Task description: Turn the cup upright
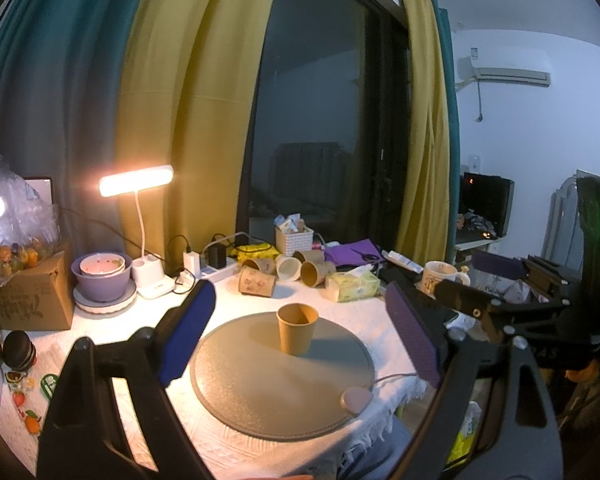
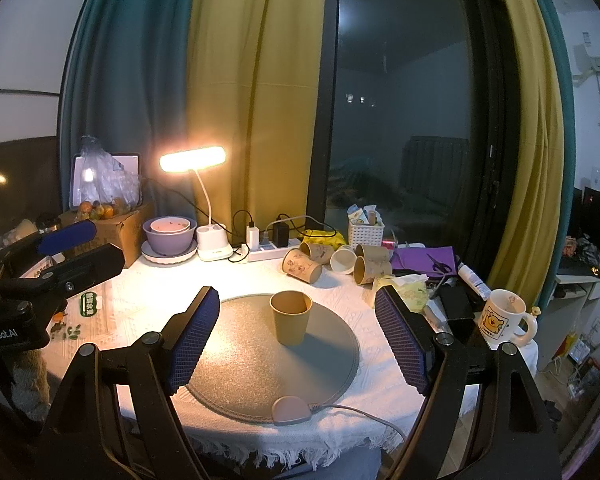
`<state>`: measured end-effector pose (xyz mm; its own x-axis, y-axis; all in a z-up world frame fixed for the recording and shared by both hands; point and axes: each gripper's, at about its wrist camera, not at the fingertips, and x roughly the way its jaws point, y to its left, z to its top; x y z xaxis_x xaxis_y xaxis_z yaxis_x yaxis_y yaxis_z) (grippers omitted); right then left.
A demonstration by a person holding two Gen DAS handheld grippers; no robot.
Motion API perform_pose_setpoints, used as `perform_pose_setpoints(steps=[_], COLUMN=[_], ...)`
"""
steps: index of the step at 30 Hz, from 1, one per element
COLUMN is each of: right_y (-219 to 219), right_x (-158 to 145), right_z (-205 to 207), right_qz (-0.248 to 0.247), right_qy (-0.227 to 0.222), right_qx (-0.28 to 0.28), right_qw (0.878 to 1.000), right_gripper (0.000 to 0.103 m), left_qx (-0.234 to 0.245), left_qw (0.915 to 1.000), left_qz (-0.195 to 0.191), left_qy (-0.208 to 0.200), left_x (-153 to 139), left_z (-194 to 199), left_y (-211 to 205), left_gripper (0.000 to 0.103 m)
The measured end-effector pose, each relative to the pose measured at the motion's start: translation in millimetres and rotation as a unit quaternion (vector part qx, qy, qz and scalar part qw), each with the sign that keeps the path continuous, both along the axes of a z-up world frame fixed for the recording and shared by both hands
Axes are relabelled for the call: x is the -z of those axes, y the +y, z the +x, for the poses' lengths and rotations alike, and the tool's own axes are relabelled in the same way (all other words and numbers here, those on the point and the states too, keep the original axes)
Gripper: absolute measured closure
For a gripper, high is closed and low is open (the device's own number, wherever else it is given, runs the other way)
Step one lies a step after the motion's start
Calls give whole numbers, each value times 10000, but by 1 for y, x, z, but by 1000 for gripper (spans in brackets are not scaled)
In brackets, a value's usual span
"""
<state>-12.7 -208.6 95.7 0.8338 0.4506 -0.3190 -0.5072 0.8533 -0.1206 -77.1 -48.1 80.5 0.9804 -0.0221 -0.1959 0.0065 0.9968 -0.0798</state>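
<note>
- Both tongs hang released and empty: left tongs [image 1: 300,332], right tongs [image 2: 298,328], each well short of the cup.
- Upright, mouth up, the paper cup [image 2: 291,317] stands on the round grey mat [image 2: 260,364] covering the surface [image 2: 148,300].
- Behind it, spare cups [image 2: 302,266] lie tipped over.
- Farthest, a lamp [image 2: 192,158] glows.

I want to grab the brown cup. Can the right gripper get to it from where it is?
Probably yes. The paper cup stands upright on the round mat, straight ahead of the right gripper. Its jaws are open wider than the cup, and nothing sits between them and it.
</note>
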Motion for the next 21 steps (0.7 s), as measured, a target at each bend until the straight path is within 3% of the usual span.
perform_pose_setpoints(steps=[21], right_y=[0], right_x=[-1], right_z=[1], right_qz=[-5], right_qy=[9], right_qx=[-2], right_qw=[10000], right_gripper=[20], left_qx=[-12], left_qw=[10000], left_qz=[-10], left_qy=[7], left_x=[-1], left_z=[0], left_y=[-2], left_gripper=[15])
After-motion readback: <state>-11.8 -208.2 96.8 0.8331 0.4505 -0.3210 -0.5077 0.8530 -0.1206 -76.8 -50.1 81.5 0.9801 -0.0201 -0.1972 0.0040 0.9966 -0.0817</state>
